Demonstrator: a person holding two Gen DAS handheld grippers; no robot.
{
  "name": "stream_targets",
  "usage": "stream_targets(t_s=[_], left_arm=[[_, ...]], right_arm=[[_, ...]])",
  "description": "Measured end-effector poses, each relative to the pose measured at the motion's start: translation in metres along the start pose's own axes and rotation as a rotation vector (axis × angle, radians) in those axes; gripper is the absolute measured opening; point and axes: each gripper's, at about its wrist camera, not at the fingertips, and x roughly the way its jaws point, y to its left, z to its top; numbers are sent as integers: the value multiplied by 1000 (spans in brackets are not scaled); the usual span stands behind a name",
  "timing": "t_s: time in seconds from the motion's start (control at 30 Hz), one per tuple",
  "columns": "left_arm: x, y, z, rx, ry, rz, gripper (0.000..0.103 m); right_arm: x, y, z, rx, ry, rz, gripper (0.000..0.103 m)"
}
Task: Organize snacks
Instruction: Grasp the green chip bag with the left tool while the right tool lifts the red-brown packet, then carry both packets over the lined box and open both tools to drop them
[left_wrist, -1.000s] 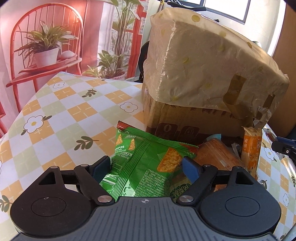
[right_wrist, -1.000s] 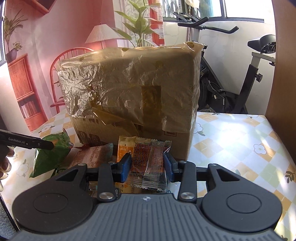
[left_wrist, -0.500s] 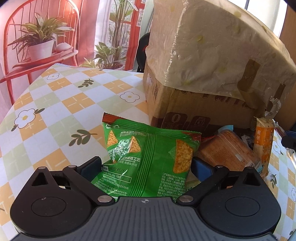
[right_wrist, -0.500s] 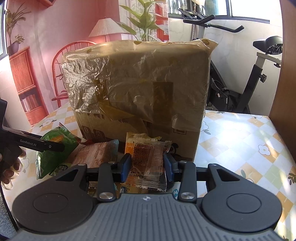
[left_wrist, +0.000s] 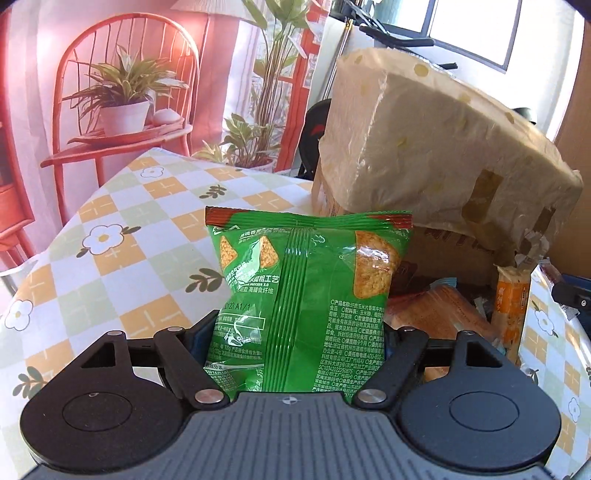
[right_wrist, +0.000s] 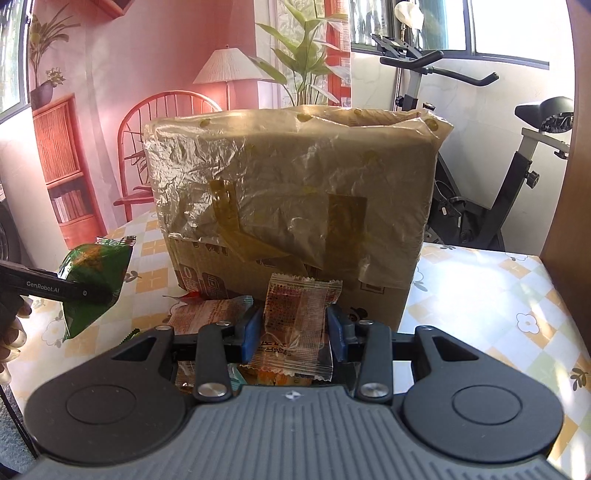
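— Left wrist view first: what does the left hand-held gripper (left_wrist: 297, 343) have?

— A green bag of corn chips (left_wrist: 306, 291), pinched between its two fingers and standing upright, red-trimmed top seam uppermost. In the right wrist view the same bag (right_wrist: 94, 280) is clear of the bench (right_wrist: 480, 280), near its left edge.

— And the right hand-held gripper (right_wrist: 295, 332)?

— Its blue fingertips (right_wrist: 249, 328) are drawn in narrow against a clear-wrapped snack packet (right_wrist: 301, 325) with orange-brown print. The packet stands upright between them, top seam up.

— Where are the other snacks?

— Against the front foot of the cardboard box (right_wrist: 295, 206), which stands in the middle of the bench with crinkled plastic film taped over its upper part. A packaged bread loaf (right_wrist: 210, 314) lies just left of the right gripper's packet. From the left wrist, an orange packet (left_wrist: 511, 306) stands tall by the box's right corner, beside the loaf (left_wrist: 439, 314).

— What covers the bench?

— A checked cloth in orange, green and white, with flowers. An exercise bike (right_wrist: 491, 158) stands beyond its far right edge.
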Motion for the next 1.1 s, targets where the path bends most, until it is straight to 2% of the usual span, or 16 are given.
stream_targets(t_s=[0.17,0.33,0.57,0.73,0.83,0.97,1.1], left_arm=[[-36,-11,25,-13,-99,15,81],[-67,-40,61,14,-212,15,81],[-76,-88,117,81,-309,-6,81],[-57,-127,163,122,-316,-14,81],[-33,-145,190,129,-301,-32,81],[9,-167,215,141,-245,-48,81],[48,-184,225,178,-179,-36,81]], right_arm=[[-9,6,9,-18,-44,18,41],[-24,12,28,-47,-115,44,41],[-35,10,75,-80,-224,62,41],[-27,0,113,-119,-275,24,41],[-14,-11,133,-134,-269,-5,41],[7,-27,149,-131,-241,-40,41],[25,-37,155,-124,-210,-53,41]])
